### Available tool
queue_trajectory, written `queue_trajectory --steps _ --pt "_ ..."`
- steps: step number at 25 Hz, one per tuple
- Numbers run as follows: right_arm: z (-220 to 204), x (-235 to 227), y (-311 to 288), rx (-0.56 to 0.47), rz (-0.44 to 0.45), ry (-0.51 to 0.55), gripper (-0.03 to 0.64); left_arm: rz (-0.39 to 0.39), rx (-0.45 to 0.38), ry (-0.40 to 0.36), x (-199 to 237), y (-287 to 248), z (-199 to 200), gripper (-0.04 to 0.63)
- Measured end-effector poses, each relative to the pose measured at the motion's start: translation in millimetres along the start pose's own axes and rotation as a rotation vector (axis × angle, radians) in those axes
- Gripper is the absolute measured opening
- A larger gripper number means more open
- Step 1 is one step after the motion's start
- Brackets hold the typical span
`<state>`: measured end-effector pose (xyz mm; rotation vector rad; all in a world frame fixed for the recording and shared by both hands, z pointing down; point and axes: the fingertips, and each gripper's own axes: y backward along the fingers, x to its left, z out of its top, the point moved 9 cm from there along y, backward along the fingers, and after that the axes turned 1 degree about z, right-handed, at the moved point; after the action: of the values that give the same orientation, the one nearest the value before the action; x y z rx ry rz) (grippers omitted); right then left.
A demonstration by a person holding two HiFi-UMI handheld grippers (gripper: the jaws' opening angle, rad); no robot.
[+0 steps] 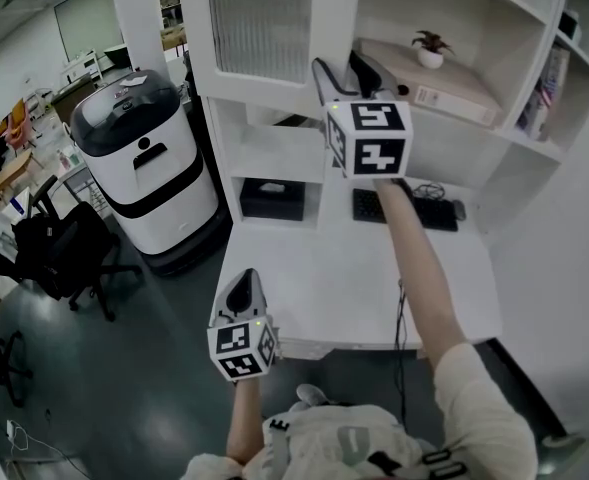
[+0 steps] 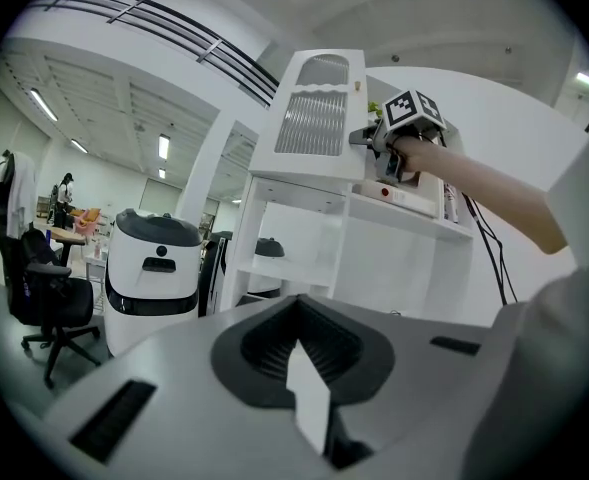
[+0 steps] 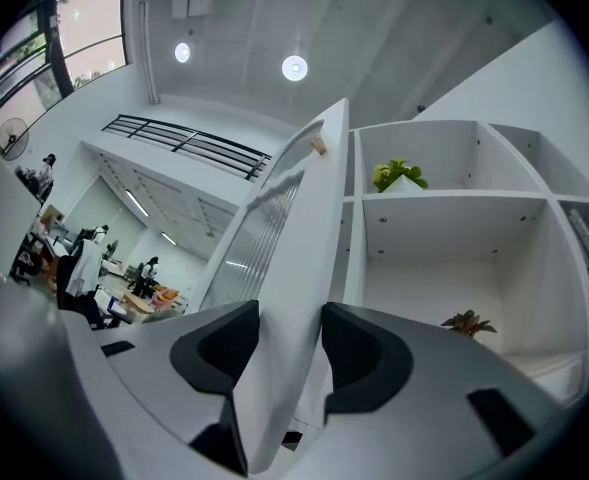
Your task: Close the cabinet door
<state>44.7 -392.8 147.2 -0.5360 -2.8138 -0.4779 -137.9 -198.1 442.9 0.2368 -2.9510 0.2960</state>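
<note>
— What's the right gripper (image 3: 290, 318) doing?

— It's clamped on the free edge of the cabinet door (image 3: 309, 218). There's one dark pad (image 3: 224, 343) on each side of the white frame. Both sit snug on it, with no gap I can make out.

— And the door itself?

— Not shut. It's swung out from the white shelf unit (image 1: 519, 38), up at the unit's top left, with its ribbed glass panel facing the room. The gripper has it low on that edge and is tilted a little upward. The person's right arm (image 1: 419, 278) is stretched out over the desk (image 1: 314, 278).

— The other hand?

— The left gripper (image 2: 297, 318) is clenched on nothing, jaws together. It's held low at the desk's front edge, well apart from the door.

— What's beside the door?

— Open compartments, with a potted plant (image 1: 430, 50) on the shelf just to its right. Below that there's a keyboard (image 1: 404, 208) at the back of the desk, and a black box (image 1: 272, 200) in a lower cubby.

— And off to the left?

— A white machine (image 1: 139, 153) with a dark lid, standing on the floor beside the unit. There's a black office chair (image 1: 64, 253) near it.
</note>
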Motion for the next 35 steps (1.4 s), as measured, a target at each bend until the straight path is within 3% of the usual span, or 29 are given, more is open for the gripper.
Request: queue_trajectory --steps 35 --pt "-18 -31 -42 0.044 -0.022 -0.024 0.192 0.032 0.021 -0.025 4 -18 -2 0.005"
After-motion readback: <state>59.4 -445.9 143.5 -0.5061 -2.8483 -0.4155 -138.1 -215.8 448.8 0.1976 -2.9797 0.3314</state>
